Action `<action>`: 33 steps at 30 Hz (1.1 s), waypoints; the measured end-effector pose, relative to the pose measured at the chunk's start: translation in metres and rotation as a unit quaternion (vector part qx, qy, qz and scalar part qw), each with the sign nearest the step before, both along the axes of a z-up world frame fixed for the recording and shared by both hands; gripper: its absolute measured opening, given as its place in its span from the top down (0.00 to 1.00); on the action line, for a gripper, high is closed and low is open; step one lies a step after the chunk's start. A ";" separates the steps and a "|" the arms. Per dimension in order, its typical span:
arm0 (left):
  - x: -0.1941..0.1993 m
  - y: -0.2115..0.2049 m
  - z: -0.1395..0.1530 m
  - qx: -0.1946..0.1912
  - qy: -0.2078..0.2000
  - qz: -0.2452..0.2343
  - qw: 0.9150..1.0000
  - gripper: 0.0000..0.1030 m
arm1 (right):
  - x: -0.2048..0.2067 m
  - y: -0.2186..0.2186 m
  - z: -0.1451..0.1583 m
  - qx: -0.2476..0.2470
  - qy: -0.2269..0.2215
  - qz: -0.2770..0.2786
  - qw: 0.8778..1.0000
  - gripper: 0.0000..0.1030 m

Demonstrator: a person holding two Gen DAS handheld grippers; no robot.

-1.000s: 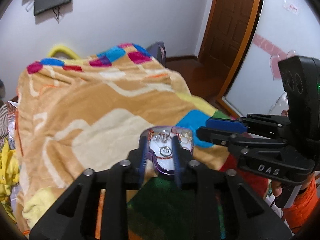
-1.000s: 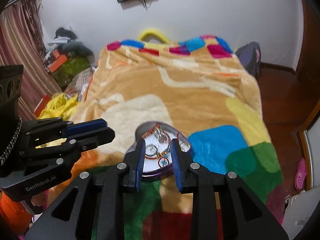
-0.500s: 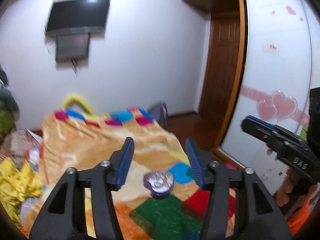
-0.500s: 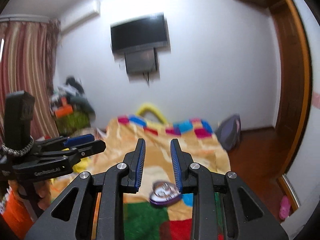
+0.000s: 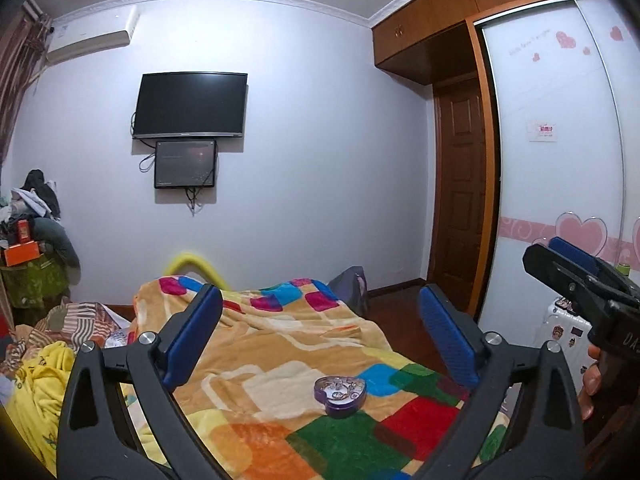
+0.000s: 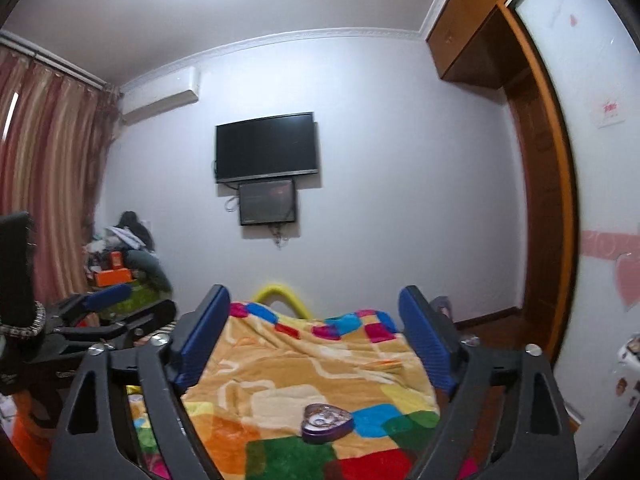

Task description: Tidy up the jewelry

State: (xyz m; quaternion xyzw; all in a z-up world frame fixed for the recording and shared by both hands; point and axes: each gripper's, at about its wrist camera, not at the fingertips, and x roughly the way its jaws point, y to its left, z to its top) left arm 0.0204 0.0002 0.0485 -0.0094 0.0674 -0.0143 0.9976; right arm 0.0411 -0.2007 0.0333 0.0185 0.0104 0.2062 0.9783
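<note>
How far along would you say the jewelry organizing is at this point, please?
Done: jewelry lies inside the purple heart-shaped box on the blanket. In hand: nothing; the left gripper and right gripper are held clear of it, jaws wide open. Left: no lid is in view; nothing else visibly pending.

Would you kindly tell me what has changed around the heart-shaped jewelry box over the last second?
Both grippers drew up and back from the purple heart-shaped jewelry box, which now looks far smaller. The left gripper and right gripper, narrowly set a second ago, now stand wide open, holding nothing. The box stays on the colourful patchwork blanket, jewelry still inside.
</note>
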 end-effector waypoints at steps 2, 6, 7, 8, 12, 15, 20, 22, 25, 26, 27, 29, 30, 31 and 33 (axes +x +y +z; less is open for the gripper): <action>-0.004 0.001 -0.002 0.002 -0.001 0.010 1.000 0.03 | 0.000 0.004 -0.001 -0.009 0.001 -0.013 1.000 0.04; -0.009 0.001 -0.008 -0.002 0.003 0.015 1.000 0.02 | -0.007 0.007 -0.001 -0.021 0.012 -0.013 1.000 0.00; -0.009 0.001 -0.009 -0.004 0.004 0.016 1.000 0.02 | -0.007 0.009 -0.001 -0.026 0.012 -0.014 0.999 0.00; -0.010 0.001 -0.010 -0.005 0.005 0.017 1.000 0.02 | -0.007 0.011 -0.002 -0.032 0.010 -0.016 0.999 0.00; -0.010 0.004 -0.012 -0.010 0.008 0.019 1.000 0.02 | -0.014 0.013 -0.005 -0.045 0.007 -0.017 0.999 0.00; -0.011 0.005 -0.013 -0.013 0.009 0.020 1.000 0.02 | -0.017 0.009 -0.008 -0.048 0.008 -0.016 0.999 0.00; -0.010 0.005 -0.014 -0.014 0.012 0.022 1.000 0.01 | -0.017 0.005 -0.009 -0.043 0.015 -0.013 0.999 0.00; -0.010 0.005 -0.015 -0.015 0.012 0.024 1.000 0.01 | -0.017 0.003 -0.008 -0.041 0.019 -0.013 0.999 0.00; -0.010 0.004 -0.016 -0.014 0.014 0.024 1.000 0.01 | -0.016 0.002 -0.009 -0.035 0.027 -0.009 0.999 0.00; -0.010 0.005 -0.016 -0.014 0.014 0.025 0.999 0.01 | -0.016 0.001 -0.008 -0.032 0.031 -0.006 0.999 0.00; -0.009 0.005 -0.016 -0.015 0.015 0.025 0.999 0.01 | -0.015 0.001 -0.009 -0.030 0.034 -0.005 0.999 0.00; -0.008 0.005 -0.015 -0.016 0.017 0.025 0.999 0.01 | -0.015 0.000 -0.009 -0.028 0.036 -0.006 0.999 0.00; -0.008 0.005 -0.015 -0.016 0.017 0.026 0.999 0.01 | -0.016 -0.001 -0.009 -0.028 0.037 -0.008 0.999 0.00; -0.007 0.005 -0.015 -0.017 0.017 0.026 0.999 0.01 | -0.016 -0.001 -0.009 -0.028 0.037 -0.009 0.999 0.00; -0.007 0.005 -0.015 -0.017 0.017 0.026 0.999 0.01 | -0.016 -0.002 -0.009 -0.028 0.038 -0.009 0.999 0.00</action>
